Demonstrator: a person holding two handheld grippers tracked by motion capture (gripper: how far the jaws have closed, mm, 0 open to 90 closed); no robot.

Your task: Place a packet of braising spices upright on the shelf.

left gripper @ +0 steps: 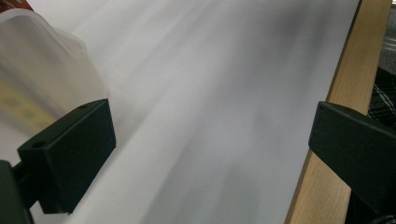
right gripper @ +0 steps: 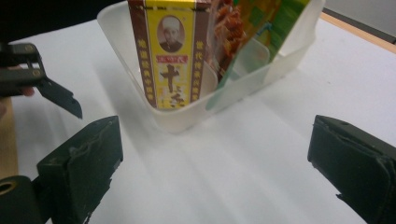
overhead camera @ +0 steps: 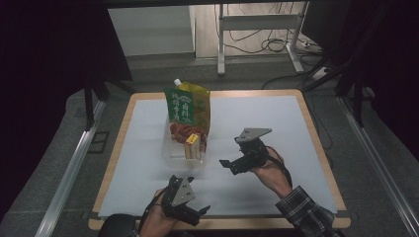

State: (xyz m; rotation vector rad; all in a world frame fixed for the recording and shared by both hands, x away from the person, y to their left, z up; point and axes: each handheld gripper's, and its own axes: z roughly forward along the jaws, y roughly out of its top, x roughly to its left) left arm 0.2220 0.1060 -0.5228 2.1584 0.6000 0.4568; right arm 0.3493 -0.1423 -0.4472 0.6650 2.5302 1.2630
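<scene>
A clear plastic tub [overhead camera: 174, 157] stands at the middle of the white table sheet. In it stand a tall green and yellow spouted pouch [overhead camera: 190, 111] and a small yellow and brown box [overhead camera: 192, 145]. In the right gripper view the box [right gripper: 172, 60] and pouch [right gripper: 261, 28] lean inside the tub [right gripper: 187, 119] just ahead of the open jaws. My right gripper [overhead camera: 228, 164] is open, a little right of the tub. My left gripper [overhead camera: 202, 211] is open near the table's front edge, below the tub [left gripper: 42, 70], nothing between its jaws.
The white sheet [overhead camera: 276, 128] covers a wooden table top [overhead camera: 316, 143] with its rim showing all round. A white metal stand [overhead camera: 259, 29] and cables lie on the floor beyond. My left gripper [right gripper: 42, 84] shows at the left of the right gripper view.
</scene>
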